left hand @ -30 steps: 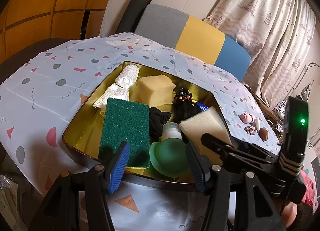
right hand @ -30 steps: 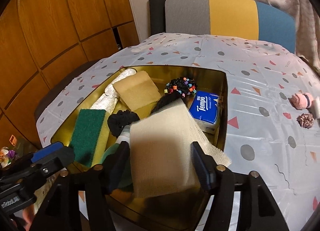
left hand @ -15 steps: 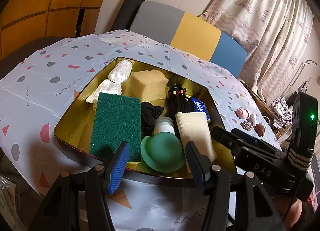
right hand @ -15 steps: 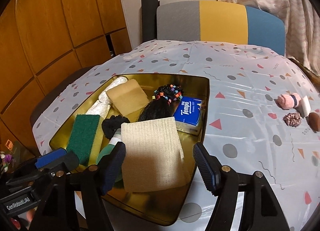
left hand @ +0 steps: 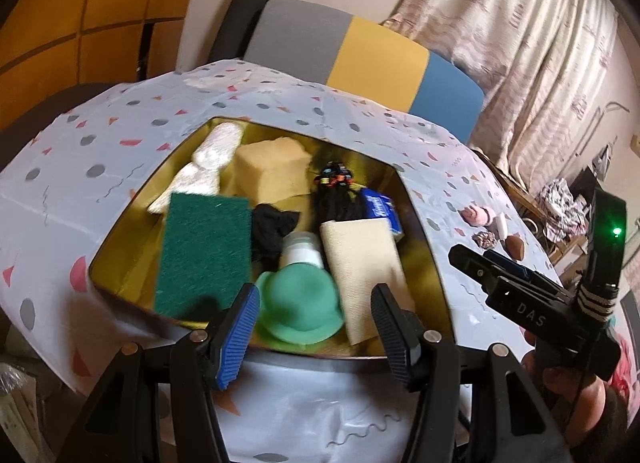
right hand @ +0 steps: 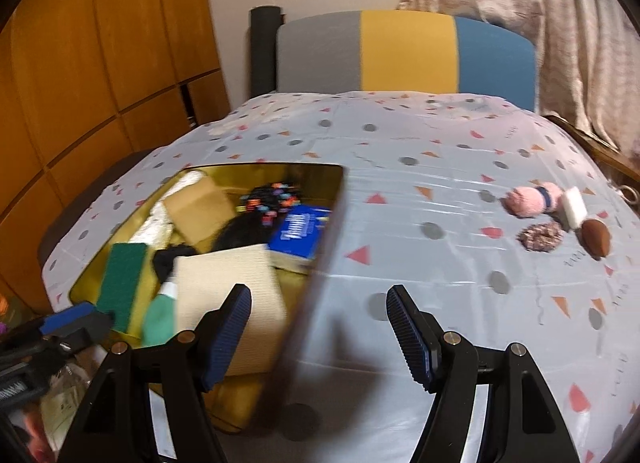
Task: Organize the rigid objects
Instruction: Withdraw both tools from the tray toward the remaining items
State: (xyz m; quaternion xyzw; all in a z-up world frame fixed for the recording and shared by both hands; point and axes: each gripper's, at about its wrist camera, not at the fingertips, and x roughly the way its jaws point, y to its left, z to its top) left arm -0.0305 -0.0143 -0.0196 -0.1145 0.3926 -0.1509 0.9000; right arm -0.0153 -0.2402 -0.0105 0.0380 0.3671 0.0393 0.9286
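The surface (right hand: 440, 191), under a pale cloth printed with dots and triangles, filled most of both views, with a grey, yellow and blue chair back (right hand: 404, 51) behind its far edge. A gold tray (left hand: 420, 231) lay on the cloth with its long axis running away from the cameras. Inside it, a green scouring pad (left hand: 204, 251) lay flat along the left side, long axis pointing roughly away from the camera. A beige mesh pad (left hand: 360, 267) lay on the right, lengthwise in nearly the same direction, its near end overlapping the tray's front corner. A yellow sponge (left hand: 272, 175) sat towards the back, beside two white glittery pieces (left hand: 208, 167). A green dome-shaped item (left hand: 300, 307) lay at the front with a white cap (left hand: 302, 251) behind it; what they belonged to was hard to tell. A blue tissue pack (right hand: 300, 235) was half hidden under a dark bundle with coloured beads (left hand: 334, 179).

On the cloth well right of the tray sat a pink fluffy item (right hand: 528, 199), a white block (right hand: 574, 207), a brown scrunchie (right hand: 540, 237) and a brown teardrop sponge (right hand: 596, 243), small and blurred.

The left hand-held gripper (left hand: 314, 329) stood open over the tray's near edge, gripping nothing. The right hand-held gripper (right hand: 318, 339) was likewise open and empty, straddling the tray's right rim.
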